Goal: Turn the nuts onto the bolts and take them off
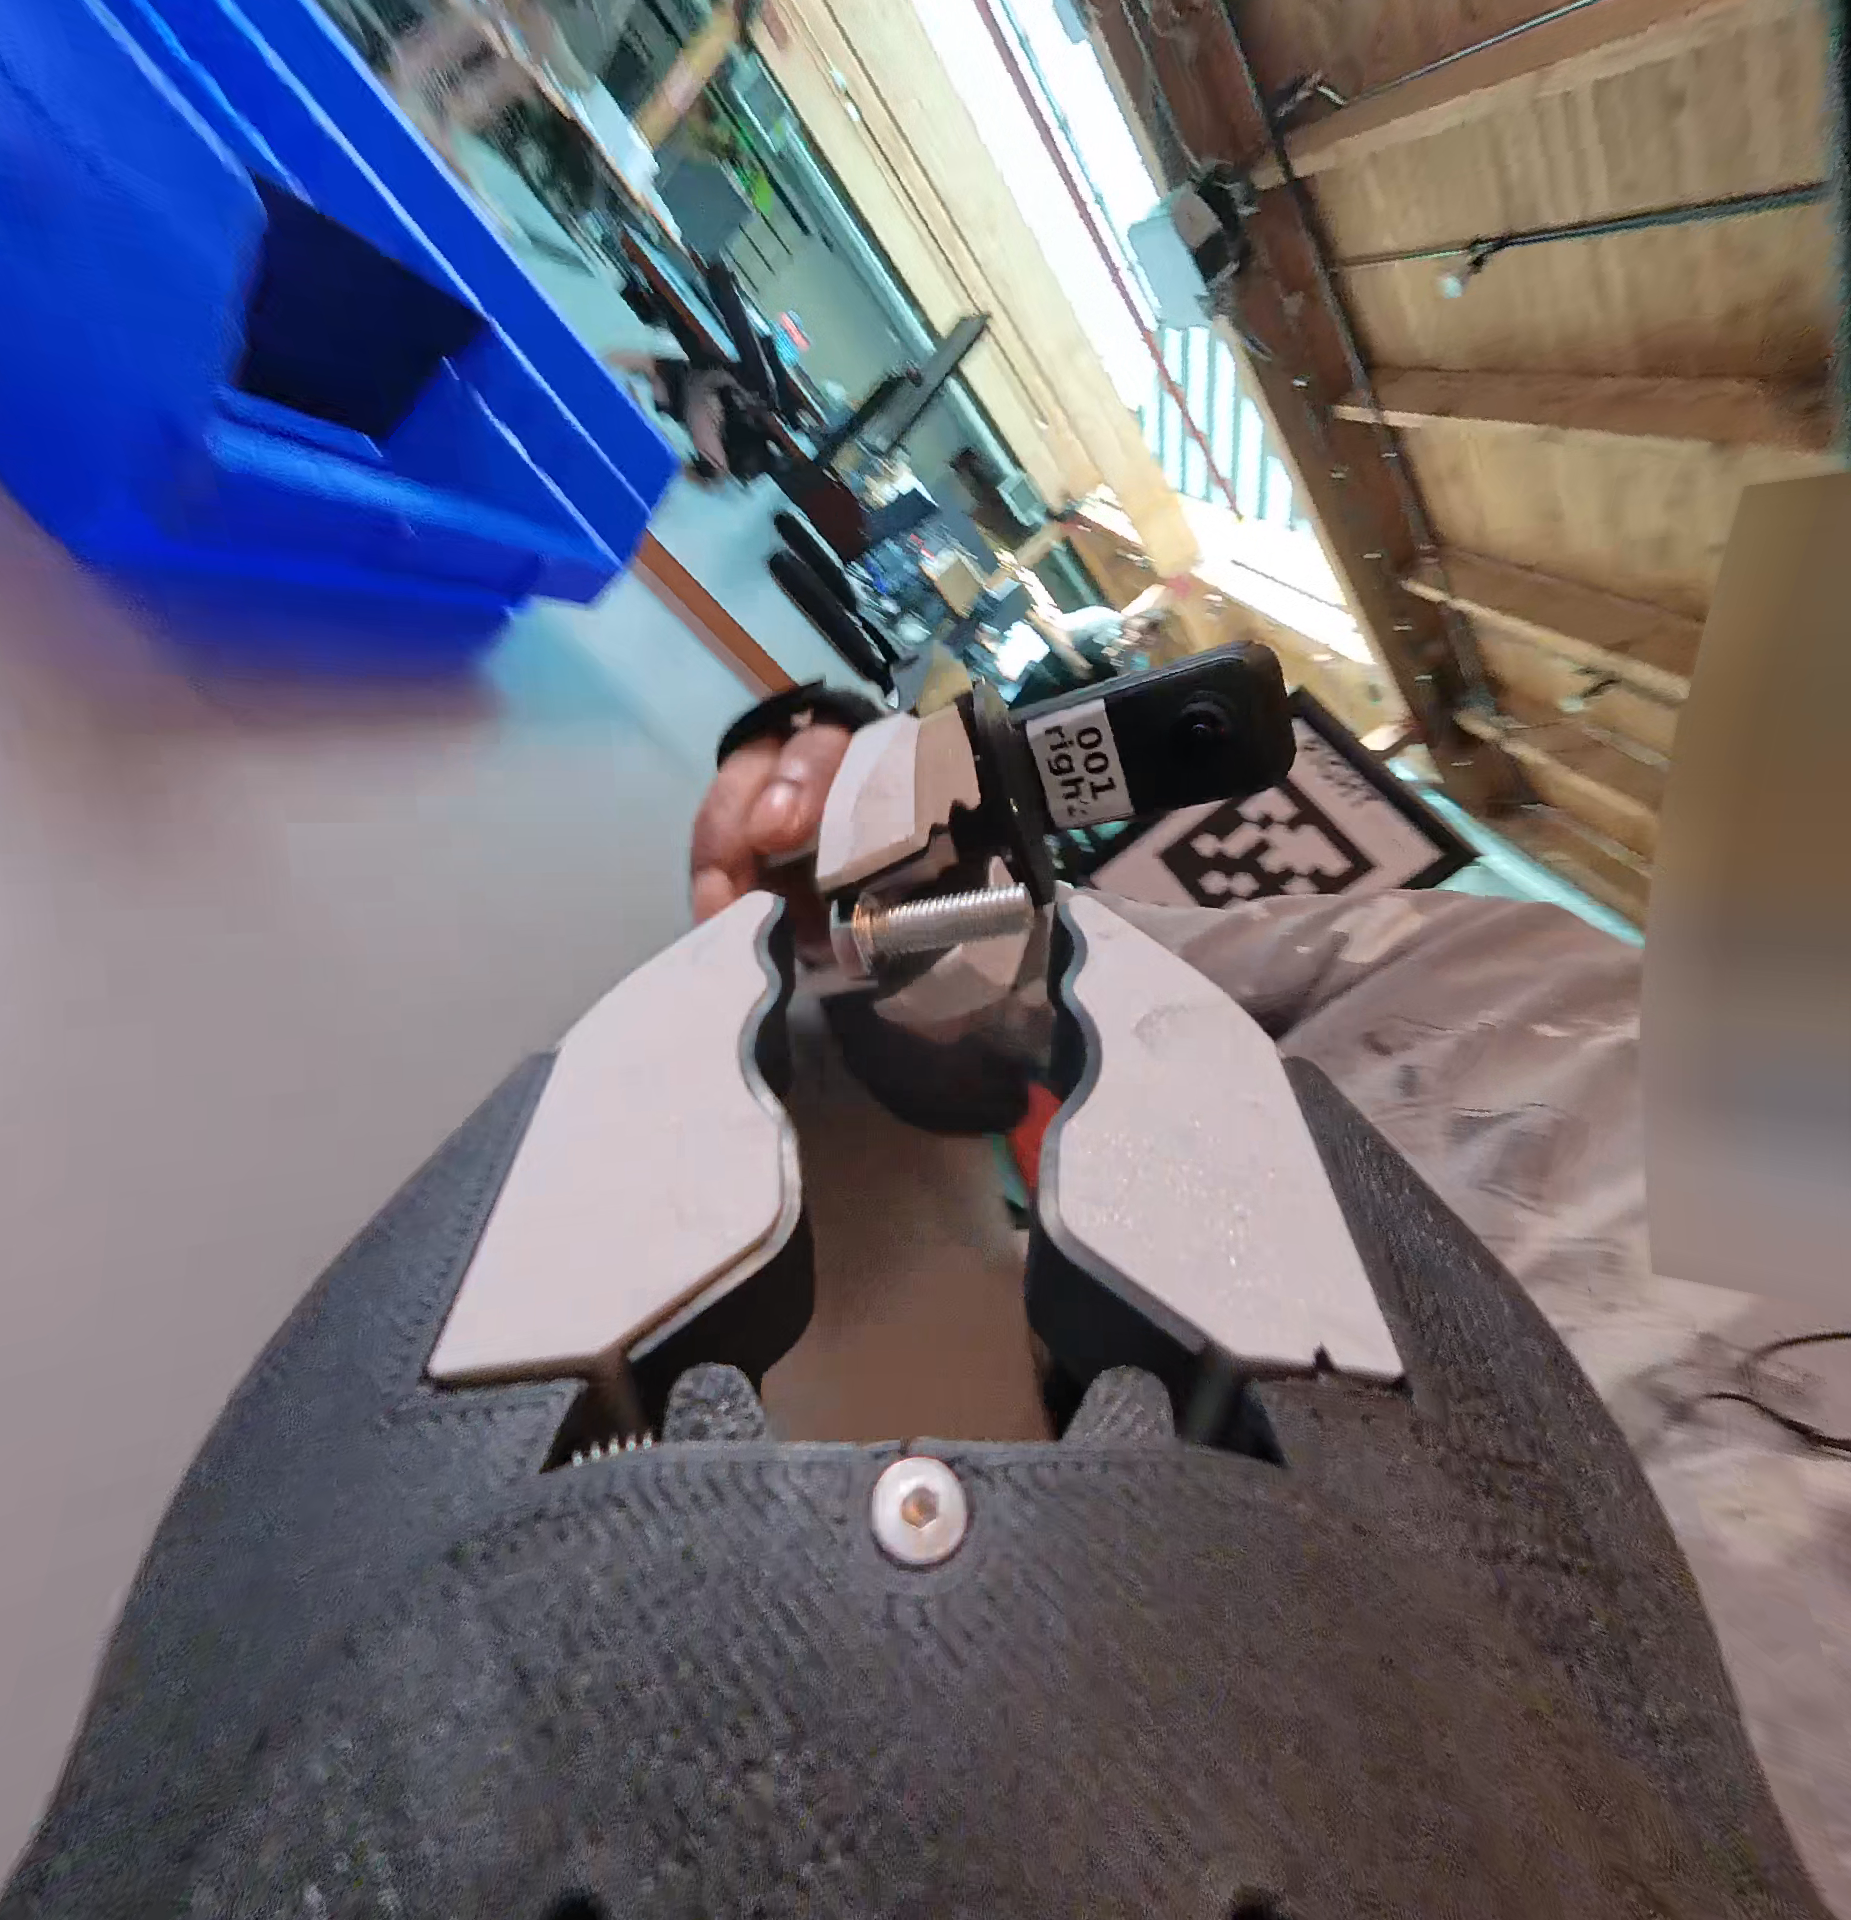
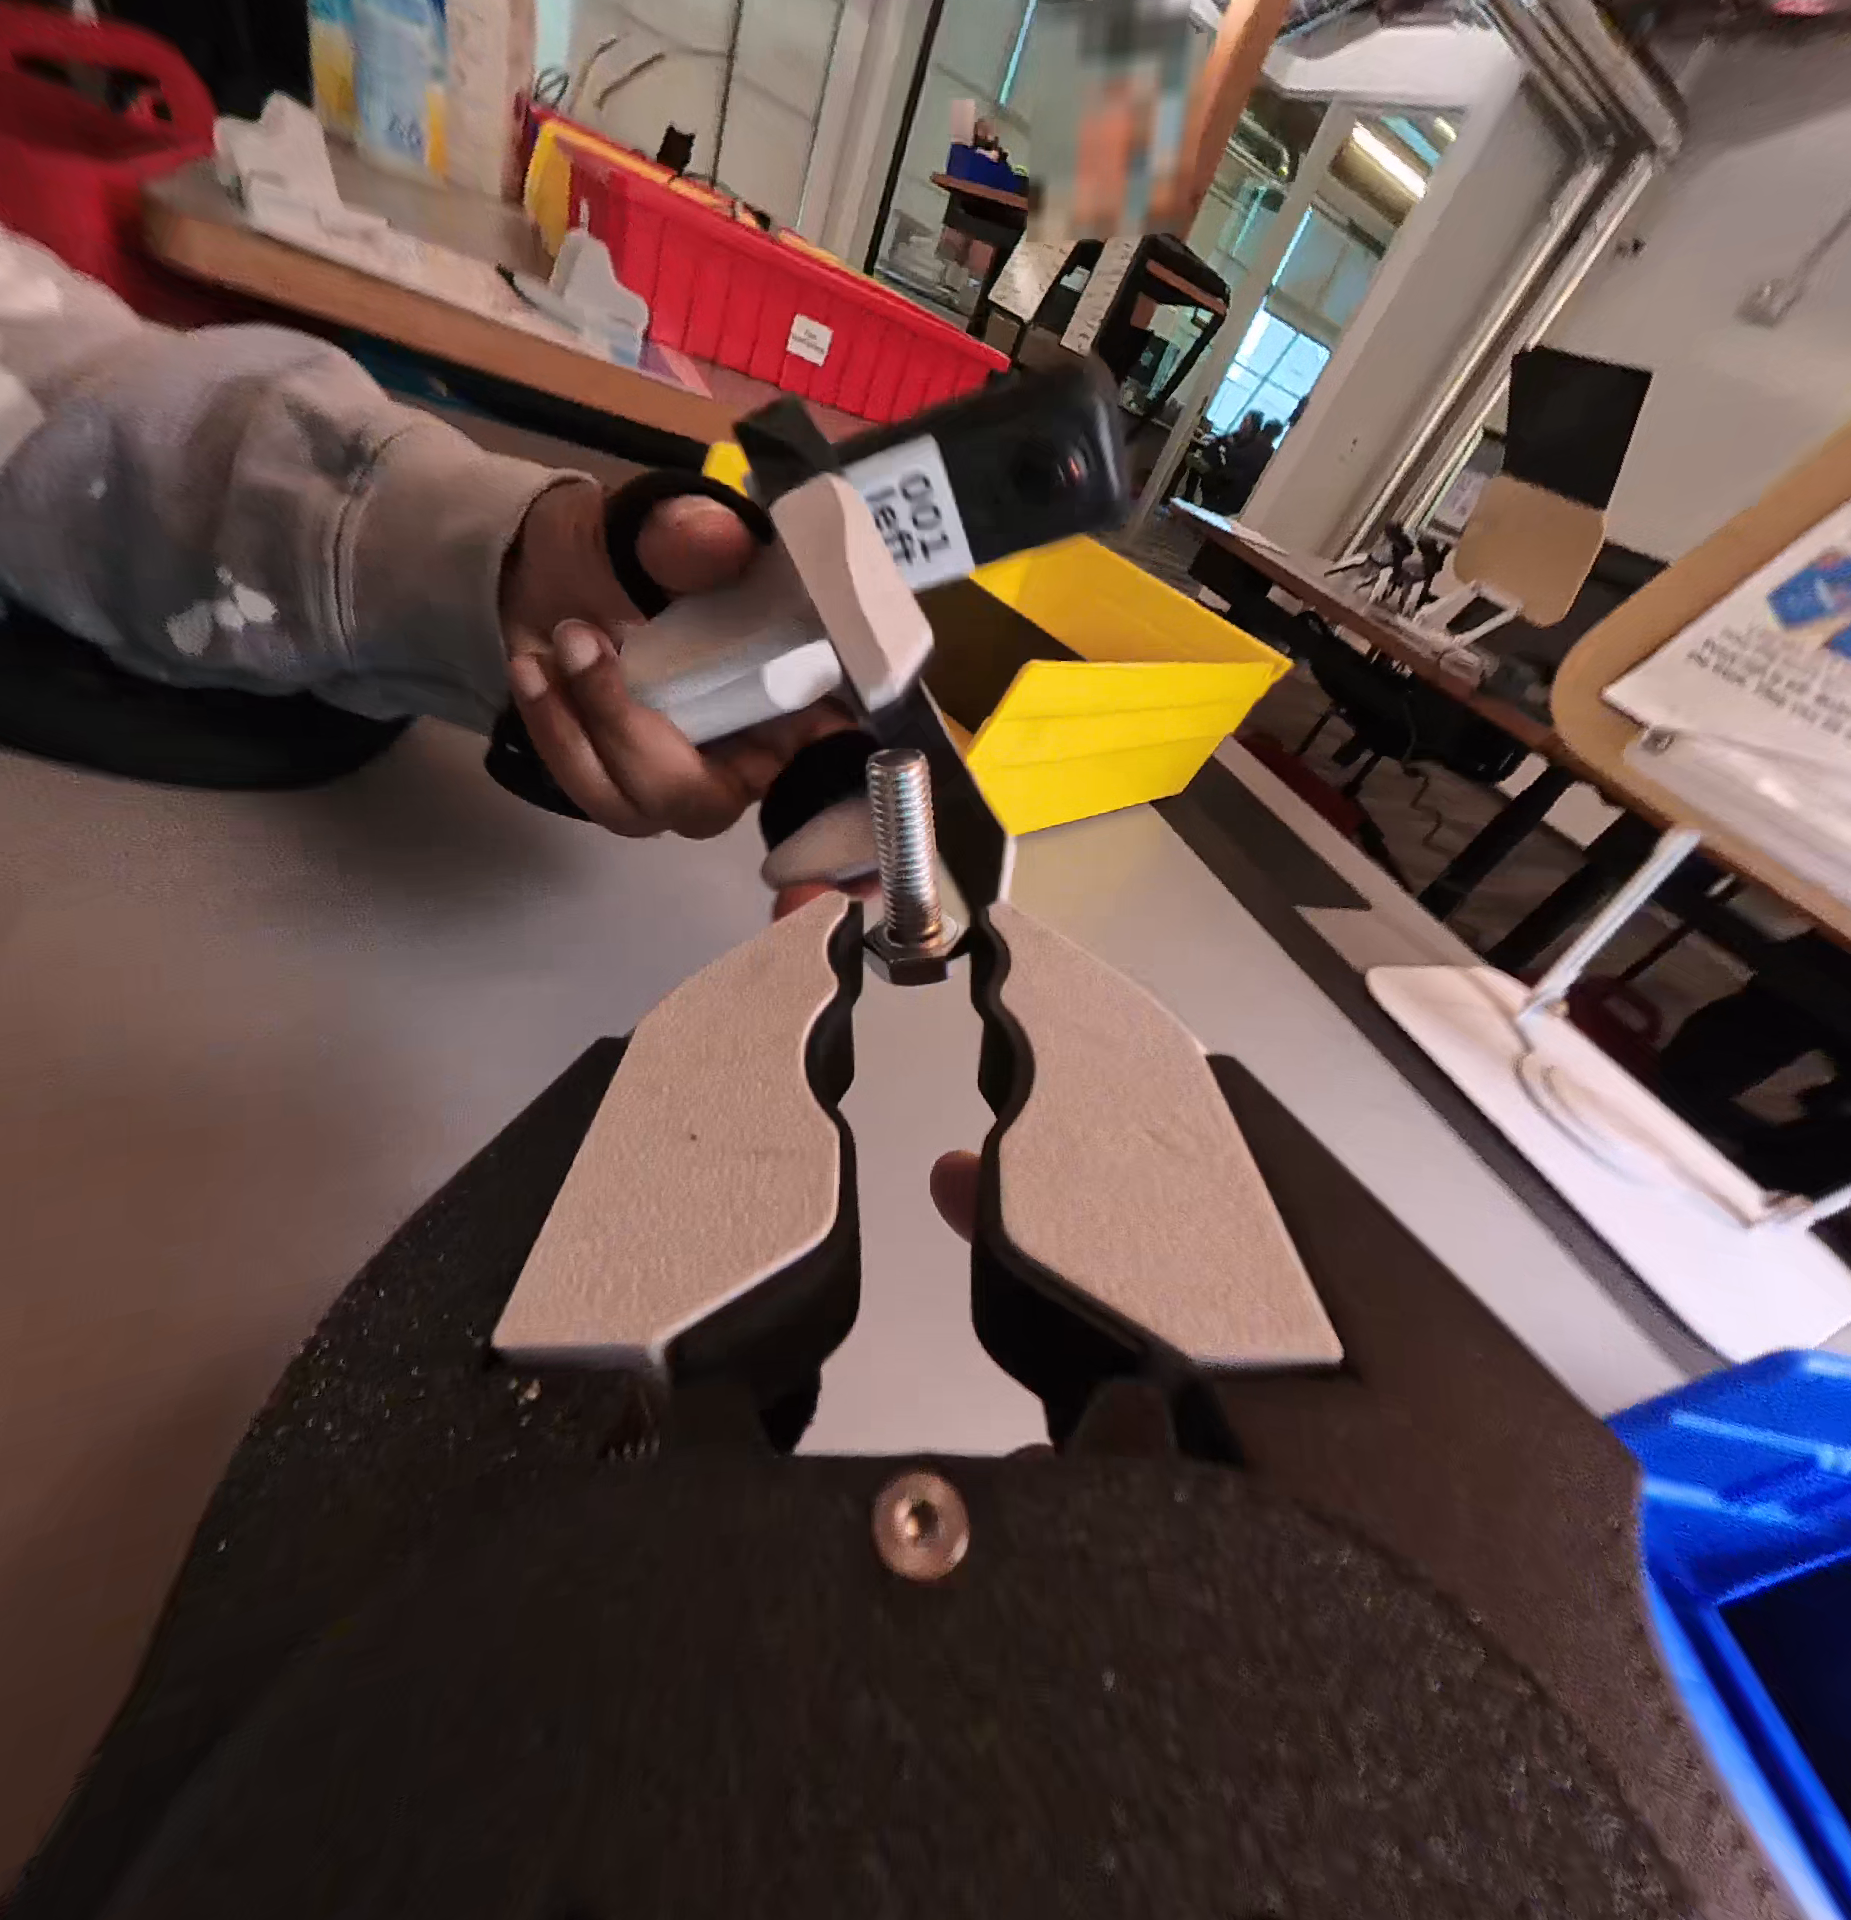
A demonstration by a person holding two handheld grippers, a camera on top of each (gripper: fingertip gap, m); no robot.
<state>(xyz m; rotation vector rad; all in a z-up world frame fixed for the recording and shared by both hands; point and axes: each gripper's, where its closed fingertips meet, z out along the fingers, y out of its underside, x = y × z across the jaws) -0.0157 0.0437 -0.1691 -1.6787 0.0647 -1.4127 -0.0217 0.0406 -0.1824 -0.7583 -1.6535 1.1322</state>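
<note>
My right gripper (image 2: 913,925) is shut on the hex end of a silver bolt (image 2: 900,831). It holds the bolt above the grey table (image 2: 277,987), threads pointing away from the fingers. No separate nut shows on the threads. My left gripper (image 1: 921,914) is open and empty. Its tips stand on either side of the bolt (image 1: 942,916), which lies across the gap between them. In the right wrist view the left gripper (image 2: 900,857) comes in from the left, held by a hand (image 2: 588,675). The right gripper (image 1: 853,935) also shows in the left wrist view, gripping the bolt's head.
A blue bin (image 1: 277,312) sits close by on the table and also shows in the right wrist view (image 2: 1773,1507). A yellow bin (image 2: 1108,707) stands behind the grippers. A white stand (image 2: 1586,1091) is at the right. A red bin (image 2: 775,281) is on a farther table. Left and right tips are no more than a few centimetres apart.
</note>
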